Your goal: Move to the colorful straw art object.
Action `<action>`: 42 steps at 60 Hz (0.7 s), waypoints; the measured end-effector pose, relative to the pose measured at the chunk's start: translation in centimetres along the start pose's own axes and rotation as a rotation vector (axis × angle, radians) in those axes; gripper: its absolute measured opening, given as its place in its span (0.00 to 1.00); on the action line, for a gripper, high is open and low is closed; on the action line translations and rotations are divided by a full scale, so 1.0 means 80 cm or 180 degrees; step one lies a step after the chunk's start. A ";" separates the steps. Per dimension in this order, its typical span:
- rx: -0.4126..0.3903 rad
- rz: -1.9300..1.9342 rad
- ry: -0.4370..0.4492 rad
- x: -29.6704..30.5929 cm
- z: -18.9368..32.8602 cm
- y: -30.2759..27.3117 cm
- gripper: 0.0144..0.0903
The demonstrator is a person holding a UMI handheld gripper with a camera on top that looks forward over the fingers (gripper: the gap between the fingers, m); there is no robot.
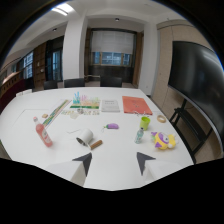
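The surface (120,150) looks smooth and white with a soft sheen, catching pale light. On its left side the pink bottle (43,134) looks like glossy plastic. The white roll (85,137) near the middle looks matt, like paper. The green cup (145,122) on the right seems smooth plastic, and the purple and yellow toy (163,140) beside it looks soft and matt. The orange sheet (136,104) farther back lies flat and dull. The black screen (197,75) on the right wall is glossy.

Claw (114,162) open, empty, fingers apart over white table (120,150). Just ahead left: tape roll (85,136). Pink bottle (43,133) lies near left. Colorful straw art object (84,103) far, beyond roll. Green cup (145,121) and plush toy (163,140) right.
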 end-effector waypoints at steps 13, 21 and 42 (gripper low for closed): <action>0.0006 0.0076 0.0042 -0.031 0.007 0.027 0.94; 0.0004 0.0089 -0.0020 -0.044 0.012 0.017 0.94; 0.0293 -0.0020 -0.0250 -0.125 0.117 -0.122 0.94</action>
